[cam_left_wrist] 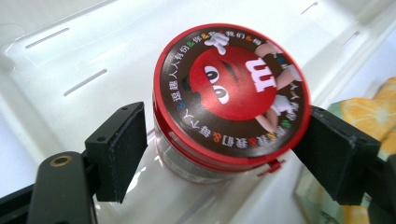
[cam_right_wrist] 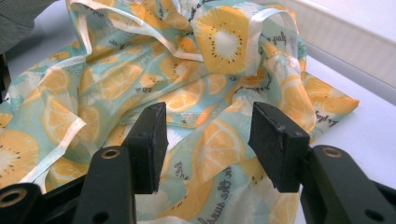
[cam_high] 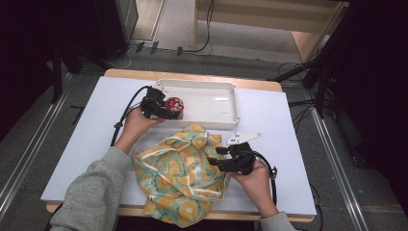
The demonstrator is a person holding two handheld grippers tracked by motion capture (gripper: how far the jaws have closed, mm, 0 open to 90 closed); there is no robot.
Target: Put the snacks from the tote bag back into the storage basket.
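A small clear jar with a red M&M's lid [cam_high: 174, 104] [cam_left_wrist: 231, 91] stands in the left end of a white plastic tray [cam_high: 226, 86] [cam_left_wrist: 70, 56]. My left gripper [cam_high: 174, 110] [cam_left_wrist: 228, 116] is open around the jar; the right pad touches the lid's rim and a narrow gap shows at the left pad. A crumpled teal cloth bag printed with orange slices [cam_high: 178, 178] [cam_right_wrist: 140, 60] lies in front of the tray. My right gripper [cam_high: 215, 156] [cam_right_wrist: 210, 114] hovers open over the bag's right side, with loose fabric below and between its jaws.
The white tabletop [cam_high: 288, 144] runs on to the right of the bag and to the left of the tray. The bag's lower edge hangs over the table's front edge. Cables trail from both grippers. A grey sleeve [cam_high: 91, 197] crosses the front left.
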